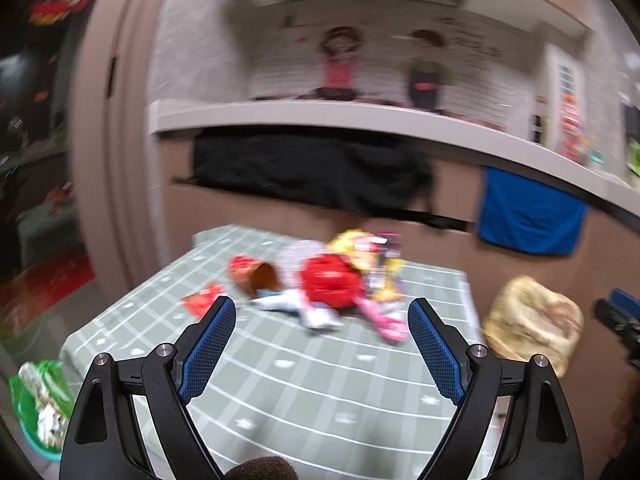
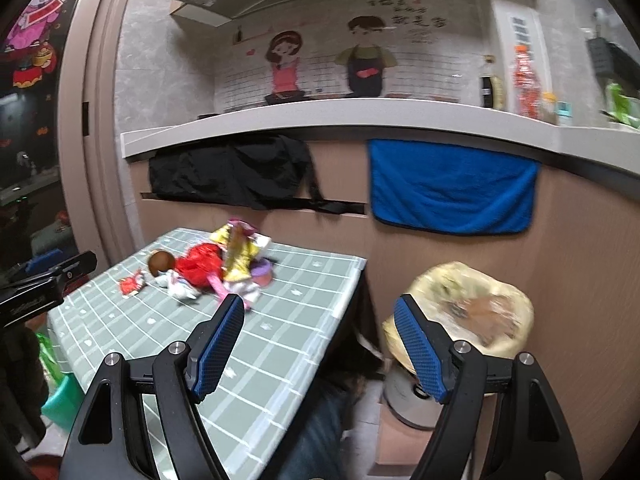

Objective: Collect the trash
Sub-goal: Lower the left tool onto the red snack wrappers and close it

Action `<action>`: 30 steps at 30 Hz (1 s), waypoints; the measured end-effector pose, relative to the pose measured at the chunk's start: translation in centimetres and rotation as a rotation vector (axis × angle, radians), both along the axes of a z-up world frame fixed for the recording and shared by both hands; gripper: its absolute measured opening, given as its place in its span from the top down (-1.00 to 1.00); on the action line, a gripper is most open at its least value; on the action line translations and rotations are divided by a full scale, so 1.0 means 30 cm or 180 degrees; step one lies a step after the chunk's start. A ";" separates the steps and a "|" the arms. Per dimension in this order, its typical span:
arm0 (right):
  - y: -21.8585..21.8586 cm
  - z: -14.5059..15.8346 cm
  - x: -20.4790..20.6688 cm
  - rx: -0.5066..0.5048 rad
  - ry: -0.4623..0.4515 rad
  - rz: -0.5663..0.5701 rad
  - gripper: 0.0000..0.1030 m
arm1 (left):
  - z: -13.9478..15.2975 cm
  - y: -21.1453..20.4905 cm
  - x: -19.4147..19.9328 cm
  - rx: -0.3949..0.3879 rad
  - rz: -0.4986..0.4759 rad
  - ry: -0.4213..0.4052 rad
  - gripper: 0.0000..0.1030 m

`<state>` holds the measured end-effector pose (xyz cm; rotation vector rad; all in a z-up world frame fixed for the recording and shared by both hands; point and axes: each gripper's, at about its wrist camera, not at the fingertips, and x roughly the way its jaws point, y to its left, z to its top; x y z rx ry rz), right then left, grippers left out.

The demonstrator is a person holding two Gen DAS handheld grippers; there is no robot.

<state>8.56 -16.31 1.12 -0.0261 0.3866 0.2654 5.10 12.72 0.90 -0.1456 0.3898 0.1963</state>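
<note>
Glossy crinkled wrappers [image 1: 332, 284], checked cloth tablecloth [image 1: 320, 380]

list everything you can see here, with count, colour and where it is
table: 1, green checked cloth, centre
trash pile: 1 heap of wrappers, red, yellow, pink and white, far part of the table
red wrapper: 1, red, on the table left of the pile
bin: 1, yellow liner, on the floor right of the table
blue towel: 1, hanging below the counter
black cloth: 1, hanging below the counter, left of the towel
counter: 1, pale, behind the table
wall sticker: 1, cartoon couple, above the counter
left gripper: open, empty, over the table
right gripper: open, empty, over the table's right edge
</note>
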 end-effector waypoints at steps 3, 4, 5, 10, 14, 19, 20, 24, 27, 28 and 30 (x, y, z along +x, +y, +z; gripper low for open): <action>0.067 0.017 0.075 0.0013 0.0023 0.0141 -0.46 | -0.039 0.165 0.057 -0.0213 0.0285 0.0167 -0.71; 0.101 0.021 0.115 0.0005 0.0033 0.0214 -0.46 | -0.058 0.223 0.075 -0.0288 0.0347 0.0227 -0.71; 0.127 0.022 0.141 -0.0002 0.0041 0.0260 -0.46 | -0.075 0.277 0.095 -0.0355 0.0405 0.0284 -0.71; 0.269 -0.001 0.279 -0.0043 0.0105 0.0497 -0.46 | -0.189 0.496 0.215 -0.0555 0.0512 0.0605 -0.71; 0.411 -0.061 0.392 -0.0224 0.0223 0.0689 -0.46 | -0.284 0.619 0.342 -0.0951 0.0295 0.0877 -0.71; 0.512 -0.160 0.507 -0.0295 0.0519 0.0758 -0.46 | -0.358 0.684 0.489 -0.1183 0.0386 0.1034 -0.70; 0.527 -0.182 0.528 -0.0289 0.0585 0.0750 -0.46 | -0.375 0.699 0.514 -0.1291 0.0440 0.1049 -0.70; 0.560 -0.238 0.589 -0.0263 0.0796 0.0732 -0.46 | -0.428 0.717 0.595 -0.1366 0.0762 0.1114 -0.69; 0.571 -0.258 0.628 -0.0249 0.0866 0.0704 -0.46 | -0.460 0.717 0.635 -0.1382 0.0912 0.1229 -0.61; 0.570 -0.260 0.637 -0.0250 0.0861 0.0686 -0.46 | -0.465 0.719 0.644 -0.1390 0.0935 0.1242 -0.59; 0.568 -0.262 0.649 -0.0276 0.0835 0.0659 -0.46 | -0.475 0.716 0.661 -0.1339 0.0996 0.1266 -0.54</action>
